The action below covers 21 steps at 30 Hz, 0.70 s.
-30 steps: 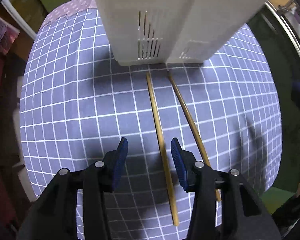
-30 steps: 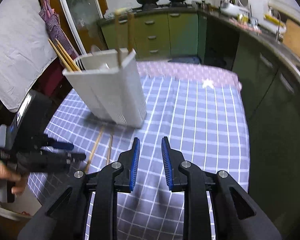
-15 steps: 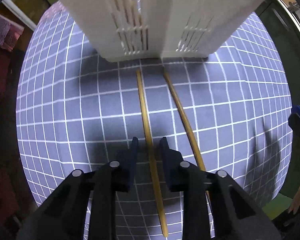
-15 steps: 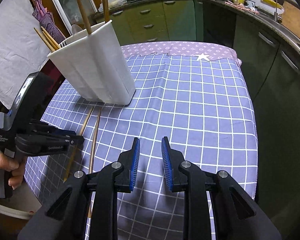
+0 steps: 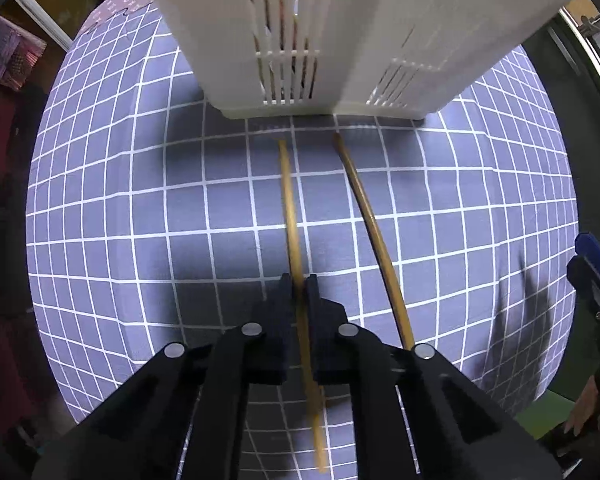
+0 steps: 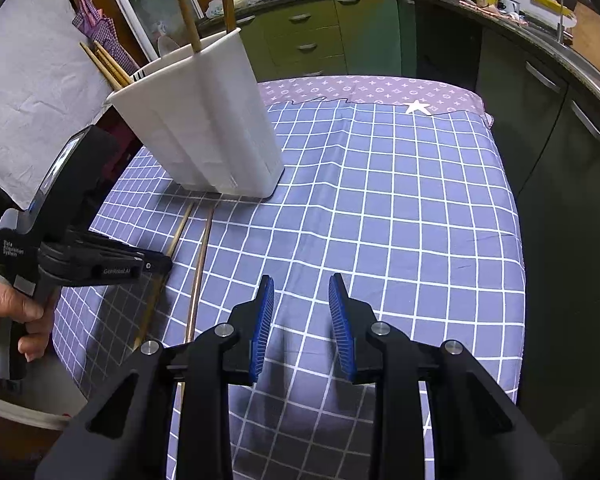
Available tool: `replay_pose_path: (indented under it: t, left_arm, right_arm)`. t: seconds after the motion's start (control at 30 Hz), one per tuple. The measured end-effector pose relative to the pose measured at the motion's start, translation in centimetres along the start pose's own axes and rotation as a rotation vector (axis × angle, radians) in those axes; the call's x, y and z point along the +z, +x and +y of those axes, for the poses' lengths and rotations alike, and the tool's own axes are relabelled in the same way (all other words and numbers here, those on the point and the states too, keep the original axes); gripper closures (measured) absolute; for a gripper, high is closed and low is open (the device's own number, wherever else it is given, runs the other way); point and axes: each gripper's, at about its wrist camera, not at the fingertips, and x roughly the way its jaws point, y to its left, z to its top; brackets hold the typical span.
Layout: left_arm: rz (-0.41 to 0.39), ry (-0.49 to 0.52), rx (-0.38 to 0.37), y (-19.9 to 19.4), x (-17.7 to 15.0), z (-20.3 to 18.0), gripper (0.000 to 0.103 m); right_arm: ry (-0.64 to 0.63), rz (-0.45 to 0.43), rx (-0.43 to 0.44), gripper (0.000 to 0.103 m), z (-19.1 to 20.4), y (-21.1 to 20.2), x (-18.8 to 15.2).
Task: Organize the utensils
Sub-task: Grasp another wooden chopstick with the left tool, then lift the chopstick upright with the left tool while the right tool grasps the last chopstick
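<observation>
Two wooden chopsticks lie side by side on the blue checked cloth in front of a white utensil holder [image 5: 332, 36]. My left gripper [image 5: 299, 280] is shut on the left chopstick [image 5: 290, 200], gripping it past mid-length; it also shows from the side in the right wrist view [image 6: 160, 262]. The right chopstick [image 5: 370, 224] lies free beside it. The holder [image 6: 204, 128] stands at the table's far left with several chopsticks and a spoon inside. My right gripper [image 6: 301, 304] is open and empty above the cloth, right of the chopsticks.
The checked cloth [image 6: 400, 208] covers the table, with its edge near on the left and right. Kitchen cabinets [image 6: 308, 36] and a counter with pots stand behind. A white sheet [image 6: 32, 92] hangs at the left.
My left gripper moved forward over the left chopstick and closed its jaws on it. My right gripper dropped lower toward the cloth and stayed open.
</observation>
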Motion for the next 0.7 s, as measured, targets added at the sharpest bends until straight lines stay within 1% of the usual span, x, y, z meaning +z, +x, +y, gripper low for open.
replay_pose_path:
  t: [0.17, 0.33, 0.43, 0.57, 0.63, 0.7]
  left_arm:
    - [-0.011, 0.008, -0.039, -0.6, -0.6, 1.1, 0.097]
    - [-0.07, 0.024, -0.067, -3.2, -1.6, 2.1, 0.097]
    - [-0.163, 0.066, -0.05, -6.1, -2.7, 2.4, 0.097]
    - [-0.262, 0.09, -0.05, -9.5, -4.5, 3.1, 0.097]
    - [-0.299, 0.099, -0.047, -10.5, -4.9, 3.3, 0.097]
    - [-0.333, 0.104, -0.053, -11.6, -5.7, 3.9, 0.097]
  right_arm:
    - [-0.007, 0.011, -0.001, 0.074, 0.4, 0.0, -0.1]
    - [-0.042, 0.035, -0.017, 0.074, 1.7, 0.5, 0.1]
    - [-0.08, 0.066, -0.021, 0.074, 3.3, 1.4, 0.5]
    - [-0.121, 0.156, 0.008, 0.074, 5.8, 4.0, 1.3]
    - [-0.148, 0.196, 0.004, 0.074, 7.2, 5.5, 1.7]
    - [-0.16, 0.24, 0.023, 0.074, 8.3, 6.8, 2.0]
